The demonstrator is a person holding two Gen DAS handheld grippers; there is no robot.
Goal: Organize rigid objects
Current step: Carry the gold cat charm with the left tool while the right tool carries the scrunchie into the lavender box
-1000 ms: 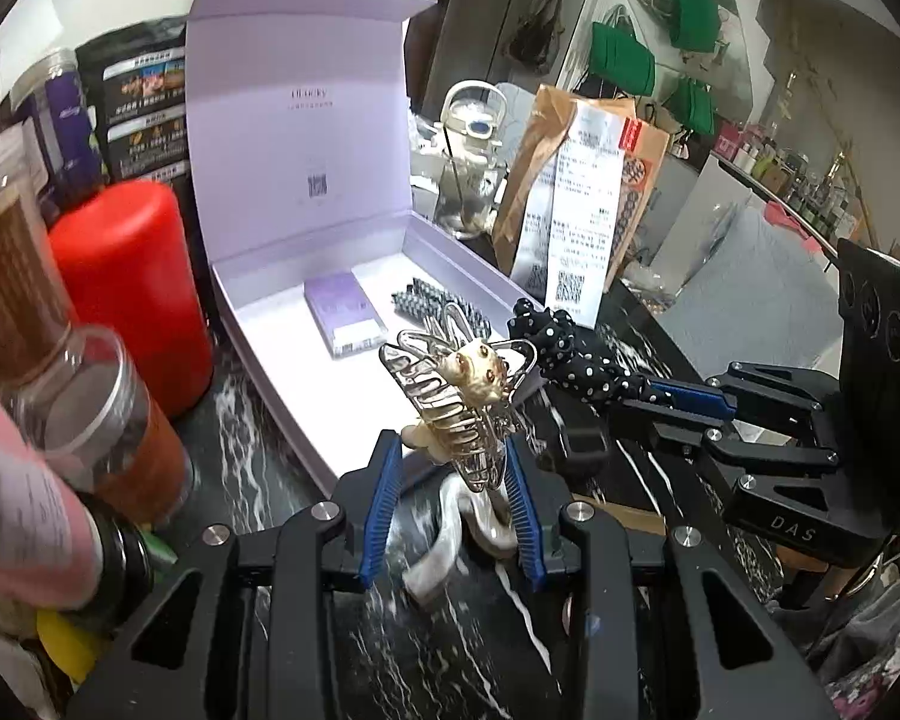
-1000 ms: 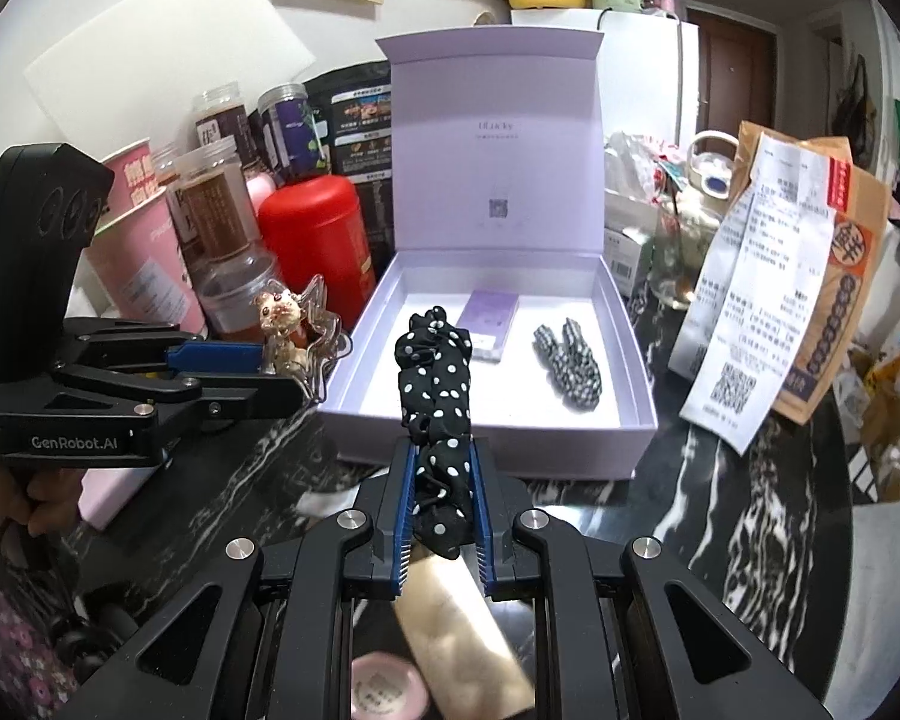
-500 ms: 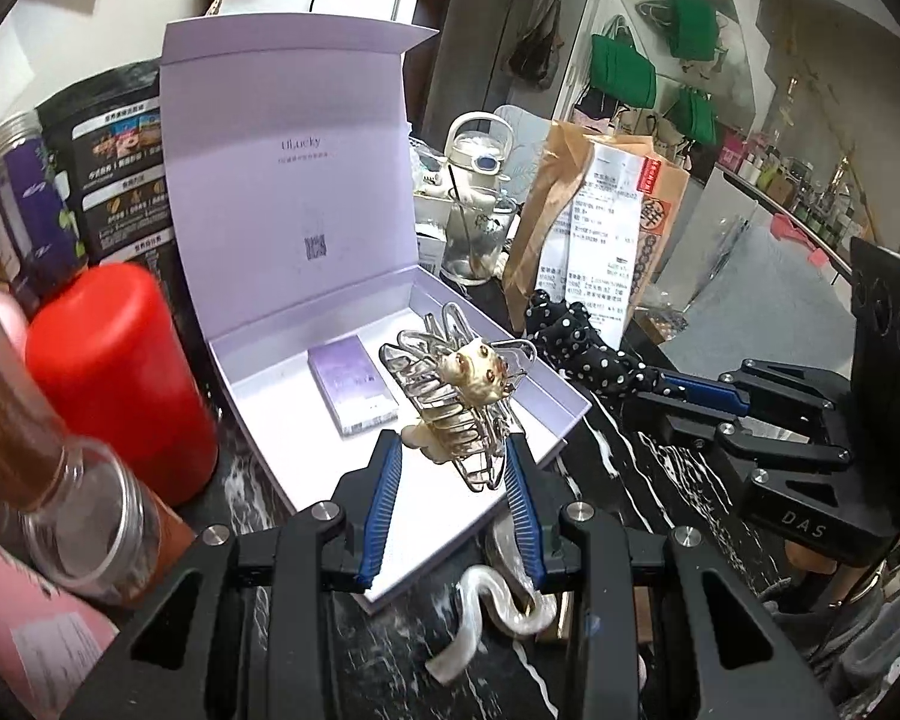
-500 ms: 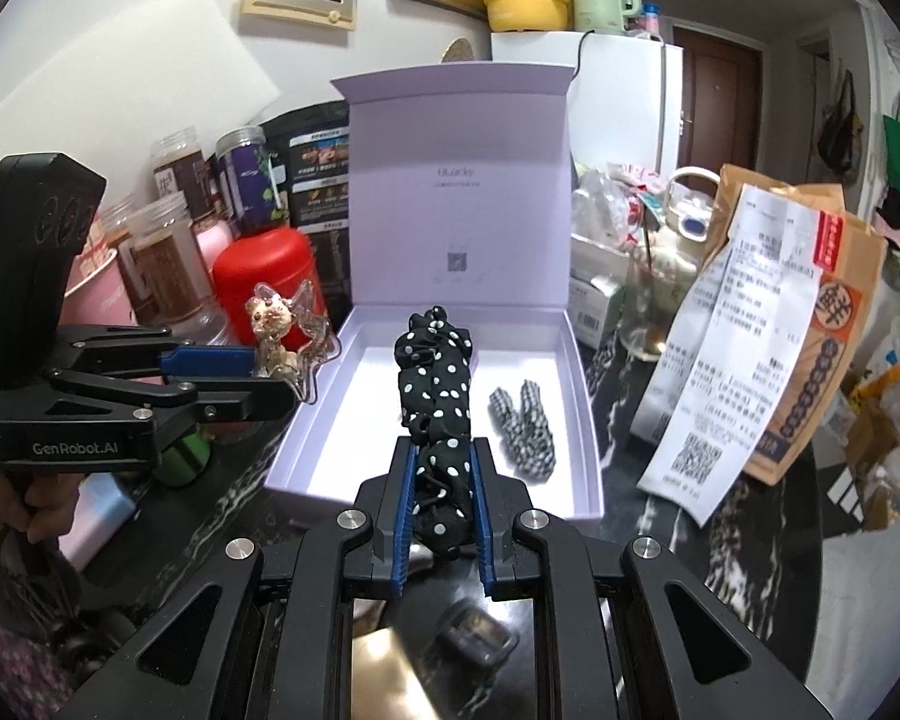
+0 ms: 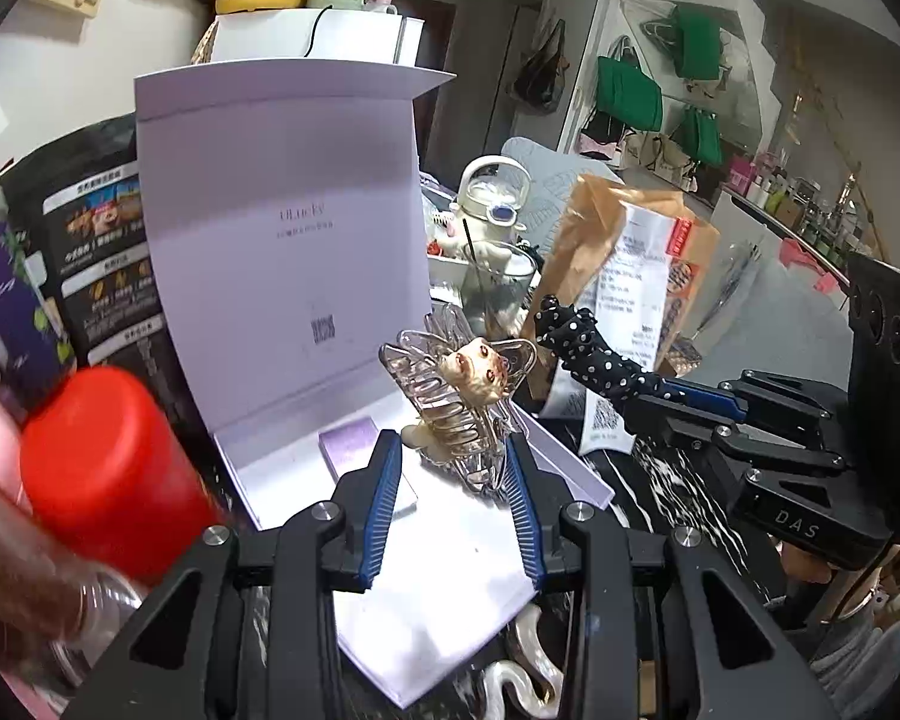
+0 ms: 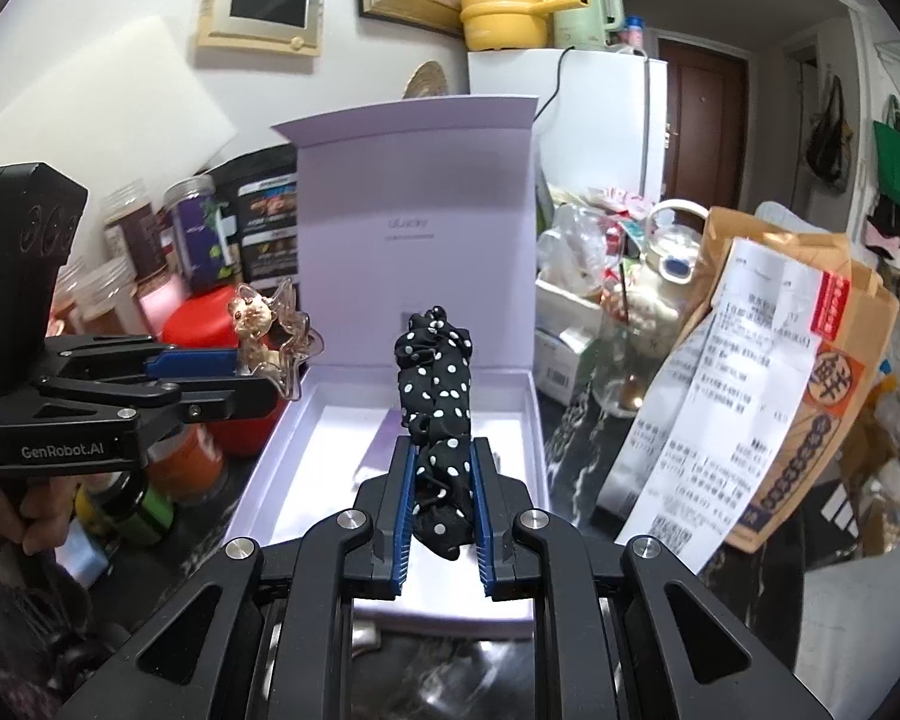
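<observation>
My left gripper (image 5: 453, 450) is shut on a clear claw hair clip (image 5: 456, 396) with a small cream animal figure on top, held up in front of the open lilac gift box (image 5: 450, 612). From the right wrist view the same clip (image 6: 270, 330) shows at the left gripper's (image 6: 276, 378) tip, left of the box (image 6: 258, 480). My right gripper (image 6: 441, 450) is shut on a black polka-dot scrunchie (image 6: 435, 384), upright above the box's near edge. A lilac card (image 5: 348, 444) lies inside the box.
A red canister (image 5: 102, 468), jars and dark snack bags (image 5: 96, 258) crowd the left of the box. A brown paper bag with a long receipt (image 6: 750, 408) and a glass (image 6: 624, 372) stand to its right. A pearly white wavy clip (image 5: 528, 678) lies on the dark marble table.
Both grippers have pulled back and risen with their items still gripped. The box now looks farther away and lower, and its lid fills more of each view.
</observation>
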